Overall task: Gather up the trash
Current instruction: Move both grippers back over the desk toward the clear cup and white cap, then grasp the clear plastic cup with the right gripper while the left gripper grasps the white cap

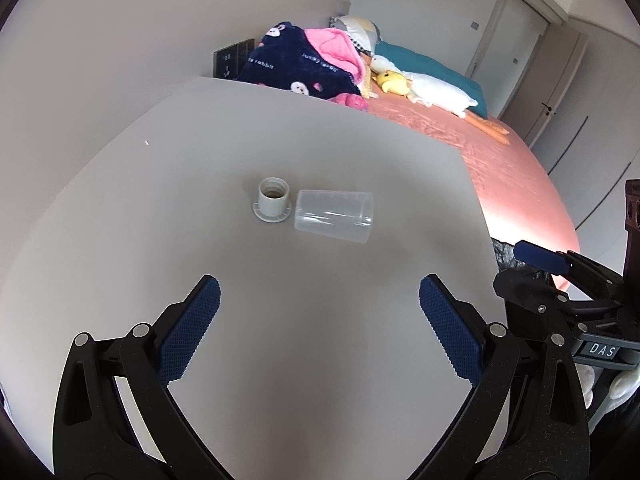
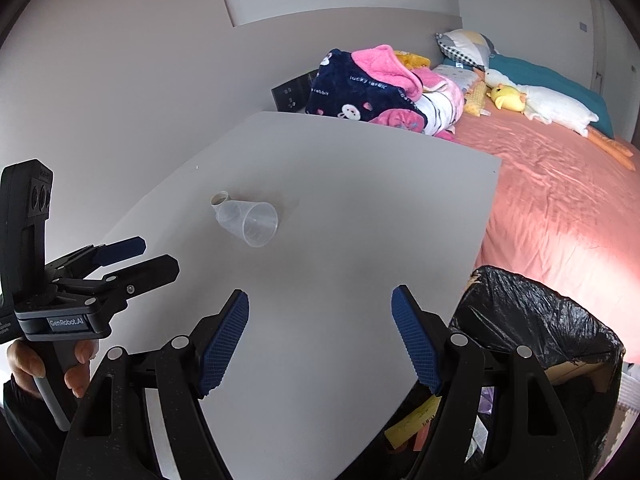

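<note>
the left gripper (image 1: pixel 320 304) has its blue pads spread wide with nothing between them, hanging above the near part of the table (image 1: pixel 160 200) and aimed at the trash ahead. the right gripper (image 2: pixel 320 320) is spread wide too and empty, over the table's near right corner, likely kept there because the bin sits just beside it.

out from the pads, the trash lies near the middle of the table: a clear plastic cup (image 1: pixel 334 216) on its side, its mouth turned toward the right gripper, and a small white cap (image 1: pixel 273 200) standing open side up, touching or almost touching the cup's narrow end. lying down, the cup can probably roll, so a pinch across its wall seems the safer grip.

the table is bare around both pieces, giving free room from the front and sides. its right edge ends just beside the bin with the black bag (image 2: pixel 560 312), whose mouth is open and below table height; some paper already shows inside. beyond the far edge is a bed with blankets.
</note>
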A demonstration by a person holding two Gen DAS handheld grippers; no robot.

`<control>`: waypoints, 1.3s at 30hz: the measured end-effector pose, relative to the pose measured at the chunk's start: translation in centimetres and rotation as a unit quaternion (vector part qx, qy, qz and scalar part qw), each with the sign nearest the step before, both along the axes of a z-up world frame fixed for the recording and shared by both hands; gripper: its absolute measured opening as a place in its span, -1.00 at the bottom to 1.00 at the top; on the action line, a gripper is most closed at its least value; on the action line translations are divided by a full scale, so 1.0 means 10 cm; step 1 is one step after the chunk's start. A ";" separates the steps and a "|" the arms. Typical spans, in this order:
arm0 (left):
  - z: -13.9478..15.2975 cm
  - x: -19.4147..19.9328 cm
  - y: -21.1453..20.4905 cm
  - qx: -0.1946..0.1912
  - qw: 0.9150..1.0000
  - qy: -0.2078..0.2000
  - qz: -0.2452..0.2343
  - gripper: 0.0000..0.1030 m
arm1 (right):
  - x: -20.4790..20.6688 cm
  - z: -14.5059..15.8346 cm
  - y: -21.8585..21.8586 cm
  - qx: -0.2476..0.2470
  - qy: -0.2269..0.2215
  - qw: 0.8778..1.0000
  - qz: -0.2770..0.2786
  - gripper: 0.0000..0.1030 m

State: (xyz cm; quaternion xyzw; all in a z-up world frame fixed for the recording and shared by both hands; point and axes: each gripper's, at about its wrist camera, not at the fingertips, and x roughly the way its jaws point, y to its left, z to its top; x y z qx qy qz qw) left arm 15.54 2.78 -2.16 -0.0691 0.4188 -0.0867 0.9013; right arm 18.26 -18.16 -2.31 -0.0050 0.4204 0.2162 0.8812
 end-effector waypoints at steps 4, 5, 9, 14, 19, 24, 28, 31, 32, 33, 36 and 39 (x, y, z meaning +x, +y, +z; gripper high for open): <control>-0.03 0.04 0.10 0.007 1.000 0.003 0.014 0.87 | 0.08 -0.03 0.15 -0.008 0.000 1.000 0.019 0.45; -0.03 0.05 0.13 0.008 1.000 0.003 0.018 0.87 | 0.10 -0.04 0.19 -0.010 0.000 1.000 0.024 0.45; -0.05 0.09 0.23 0.009 1.000 0.006 0.029 0.87 | 0.16 -0.11 0.36 -0.020 0.004 0.999 0.044 0.45; -0.08 0.14 0.34 0.012 0.999 0.012 0.038 0.87 | 0.25 -0.22 0.57 -0.034 0.013 0.997 0.064 0.45; -0.11 0.20 0.45 0.013 0.999 0.015 0.048 0.87 | 0.37 -0.33 0.77 -0.052 0.019 0.995 0.080 0.45; -0.14 0.28 0.54 0.019 0.998 0.019 0.055 0.87 | 0.45 -0.40 0.91 -0.065 0.021 0.993 0.093 0.45; -0.16 0.30 0.58 0.017 0.998 0.021 0.059 0.87 | 0.49 -0.43 0.98 -0.070 0.019 0.992 0.099 0.45; -0.16 0.32 0.59 0.018 0.998 0.022 0.058 0.87 | 0.54 -0.43 1.04 -0.073 0.015 0.991 0.108 0.45; -0.17 0.33 0.59 0.019 0.998 0.023 0.057 0.87 | 0.55 -0.43 1.07 -0.075 0.014 0.991 0.113 0.45; -0.17 0.34 0.59 0.021 0.998 0.023 0.057 0.87 | 0.56 -0.44 1.10 -0.078 0.013 0.990 0.120 0.45; -0.18 0.37 0.58 0.024 0.998 0.026 0.055 0.87 | 0.59 -0.46 1.16 -0.088 0.010 0.987 0.137 0.03; -0.20 0.45 0.56 0.025 0.998 0.027 0.052 0.87 | 0.55 -0.45 1.16 -0.096 -0.001 0.986 0.139 0.02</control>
